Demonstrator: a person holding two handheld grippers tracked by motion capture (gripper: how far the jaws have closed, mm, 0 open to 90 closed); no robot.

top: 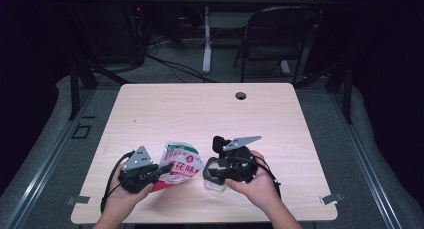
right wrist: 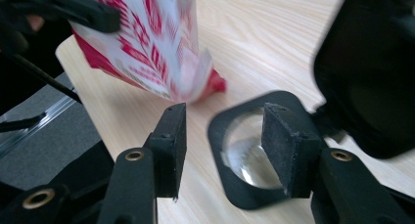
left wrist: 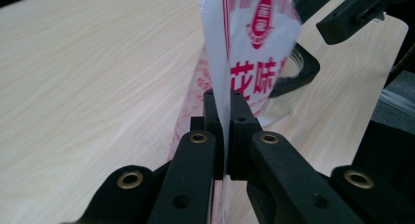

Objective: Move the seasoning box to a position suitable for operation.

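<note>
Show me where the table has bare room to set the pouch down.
Free: the whole far half of the table, from the grommet hole back toward the pouch, plus the right edge strip. Crowded: the near middle, where the left gripper, pouch, clear container and right gripper cluster.

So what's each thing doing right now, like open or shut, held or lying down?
Bag: held off the table, tilted, pinched at its edge by the left gripper.
Left gripper: shut on the bag.
Right gripper: open, nothing between its pads, by the container.
Container: clear, black rim, standing on the table, lid open.
Lid: flipped up.
Table: bears the container.
Chair: behind the table, nobody on it.
</note>
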